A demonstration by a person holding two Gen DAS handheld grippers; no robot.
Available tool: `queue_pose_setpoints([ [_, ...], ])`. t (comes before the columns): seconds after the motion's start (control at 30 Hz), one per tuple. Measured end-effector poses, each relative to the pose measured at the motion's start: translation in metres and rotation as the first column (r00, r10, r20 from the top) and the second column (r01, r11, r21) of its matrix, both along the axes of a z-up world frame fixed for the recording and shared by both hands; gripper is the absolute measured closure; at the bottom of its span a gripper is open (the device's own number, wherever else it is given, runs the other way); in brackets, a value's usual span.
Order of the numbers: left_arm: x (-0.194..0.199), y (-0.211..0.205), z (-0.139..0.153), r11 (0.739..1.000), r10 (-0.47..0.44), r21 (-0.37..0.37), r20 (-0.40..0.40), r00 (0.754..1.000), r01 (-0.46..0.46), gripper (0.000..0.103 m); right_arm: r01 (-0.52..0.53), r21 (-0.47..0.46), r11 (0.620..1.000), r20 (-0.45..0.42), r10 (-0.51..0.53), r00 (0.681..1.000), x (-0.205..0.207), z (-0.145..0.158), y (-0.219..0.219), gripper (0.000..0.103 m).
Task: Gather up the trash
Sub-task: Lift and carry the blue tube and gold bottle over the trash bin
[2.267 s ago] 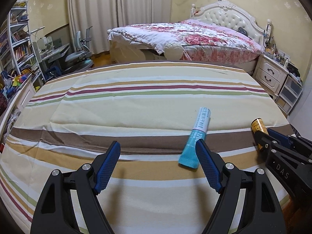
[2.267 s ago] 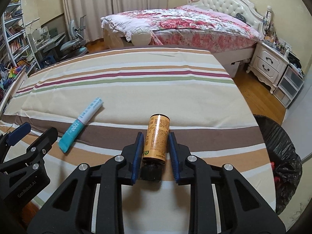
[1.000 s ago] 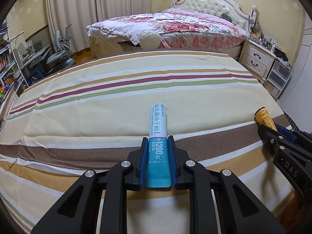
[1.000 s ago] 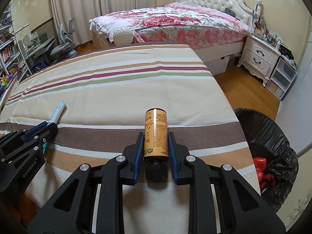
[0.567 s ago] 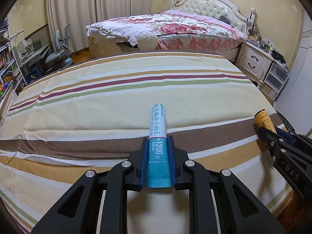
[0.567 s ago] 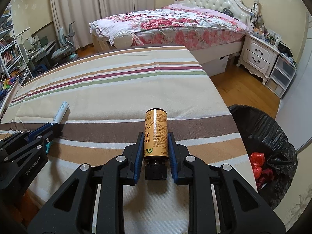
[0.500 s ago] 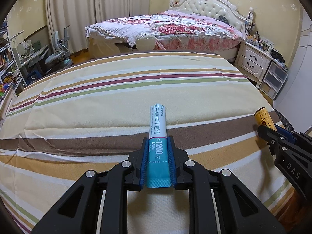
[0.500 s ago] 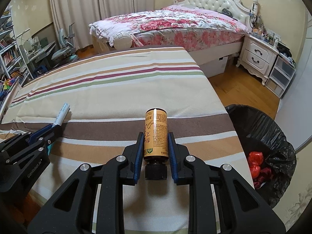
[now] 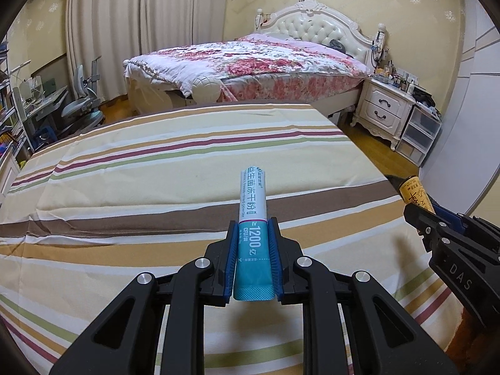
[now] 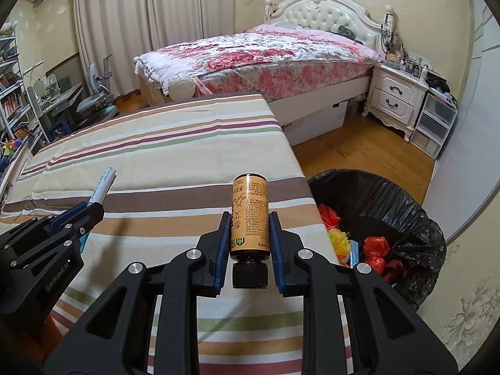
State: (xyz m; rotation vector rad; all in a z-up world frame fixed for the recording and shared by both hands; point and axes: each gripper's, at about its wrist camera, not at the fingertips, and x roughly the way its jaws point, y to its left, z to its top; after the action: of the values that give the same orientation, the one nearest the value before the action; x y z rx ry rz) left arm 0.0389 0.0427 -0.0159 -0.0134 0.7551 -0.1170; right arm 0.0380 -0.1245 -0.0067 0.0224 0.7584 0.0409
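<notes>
My left gripper (image 9: 253,256) is clamped on the teal-and-white powder sachet (image 9: 252,215), my right gripper (image 10: 249,243) on the amber bottle (image 10: 250,215), cap toward me. Both items have come up off the striped bedspread (image 9: 156,168) since a second ago and swung toward its right edge, where the black-lined trash bin (image 10: 390,206) is now far more exposed. I judge release over the bin comes next.

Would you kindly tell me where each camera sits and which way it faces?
Left wrist: on the left tongs, looking down over the striped cloth; they grip the teal sachet; the right tongs show at right.
Right wrist: on the right tongs, gripping the amber bottle, bin at right.
Shared: cloth, floral bed, both tongs.
</notes>
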Motion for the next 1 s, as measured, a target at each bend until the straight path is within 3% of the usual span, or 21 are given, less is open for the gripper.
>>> queue_pose_setpoints([
  [0.63,0.016,-0.098,0.016,0.982,-0.188,0.018,0.078,0.979,0.188,0.083,0.228,0.001,0.974,0.059,-0.228,0.972,-0.014,0.01,-0.101,0.08],
  [1.0,0.028,-0.144,0.015,0.967,-0.254,0.046,0.077,0.964,0.251,0.083,0.311,-0.004,0.95,0.066,-0.31,0.948,-0.007,0.004,-0.13,0.08],
])
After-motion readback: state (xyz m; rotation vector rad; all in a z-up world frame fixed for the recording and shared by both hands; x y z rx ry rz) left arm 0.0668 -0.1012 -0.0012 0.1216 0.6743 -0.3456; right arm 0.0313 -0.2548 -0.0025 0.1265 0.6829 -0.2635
